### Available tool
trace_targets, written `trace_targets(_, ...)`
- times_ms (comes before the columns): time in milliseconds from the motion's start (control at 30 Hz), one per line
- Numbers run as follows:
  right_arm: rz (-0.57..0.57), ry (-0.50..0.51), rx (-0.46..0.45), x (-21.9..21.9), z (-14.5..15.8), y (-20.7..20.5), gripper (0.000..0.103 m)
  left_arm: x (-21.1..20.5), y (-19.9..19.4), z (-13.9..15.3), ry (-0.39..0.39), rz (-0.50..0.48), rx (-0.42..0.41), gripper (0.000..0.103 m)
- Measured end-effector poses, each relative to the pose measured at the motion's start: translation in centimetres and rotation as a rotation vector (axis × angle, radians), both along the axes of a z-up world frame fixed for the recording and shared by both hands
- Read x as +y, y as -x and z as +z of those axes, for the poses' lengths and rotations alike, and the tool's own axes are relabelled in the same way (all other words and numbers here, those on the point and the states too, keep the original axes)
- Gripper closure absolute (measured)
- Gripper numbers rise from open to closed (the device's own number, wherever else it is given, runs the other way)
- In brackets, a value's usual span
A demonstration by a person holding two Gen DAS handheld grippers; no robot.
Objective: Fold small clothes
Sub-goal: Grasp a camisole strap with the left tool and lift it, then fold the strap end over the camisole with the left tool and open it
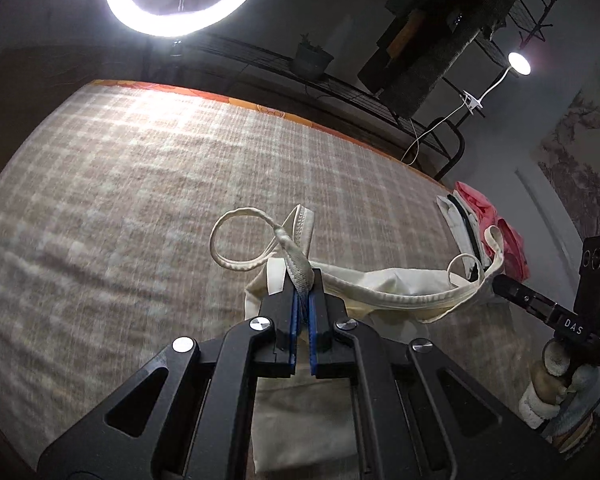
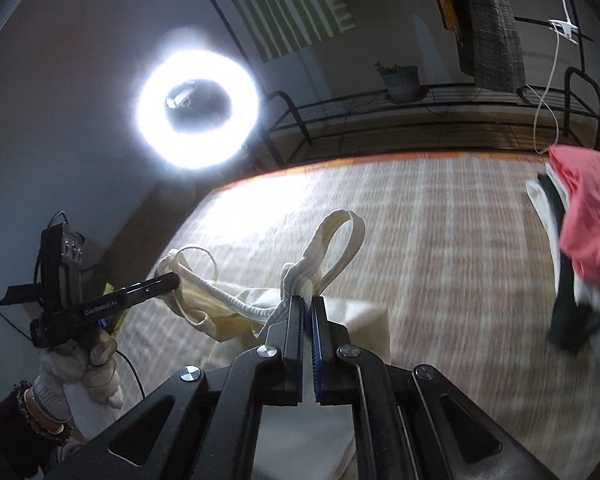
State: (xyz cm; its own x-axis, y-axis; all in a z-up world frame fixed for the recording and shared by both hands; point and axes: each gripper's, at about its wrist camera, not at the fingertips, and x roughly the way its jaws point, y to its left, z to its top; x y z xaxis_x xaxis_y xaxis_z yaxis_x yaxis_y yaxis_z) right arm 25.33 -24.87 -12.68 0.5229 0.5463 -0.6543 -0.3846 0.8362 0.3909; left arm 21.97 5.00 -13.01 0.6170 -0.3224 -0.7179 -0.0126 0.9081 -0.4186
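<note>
Item: cream top (image 1: 384, 292), slung above the bed (image 1: 140, 184), long axis running claw to claw. Left claw (image 1: 303, 292) clamped on one strap; right claw (image 2: 306, 300) clamped on the other. Pile (image 1: 496, 220) lies nearer the right hand.

I read this as a home bedroom rigged for recording: checked bed cover (image 1: 148, 184), metal bed frame (image 2: 420, 108), potted plant (image 2: 400, 80), hanging clothes (image 2: 488, 20), ring light (image 2: 196, 108), clip lamp (image 1: 518, 64).
</note>
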Motion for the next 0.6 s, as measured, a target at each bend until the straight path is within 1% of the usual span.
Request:
trace_targets(267, -0.014, 0.058, 0.028, -0.4, -1.5, 4.8, 0.103, 0.2, 5.3, -2.5, 0.018, 0.046, 0.05, 0.102)
trace_targets(400, -0.008, 0.111, 0.03, -0.4, -2.4, 7.0, 0.103, -0.7, 7.4, -4.1, 0.003, 0.036, 0.078, 0.101)
trace_targets(600, -0.023, 0.159, 0.061, -1.0, -3.9, 9.1, 0.102, -1.6, 9.3, -4.8, -0.043, 0.017, 0.087, 0.101)
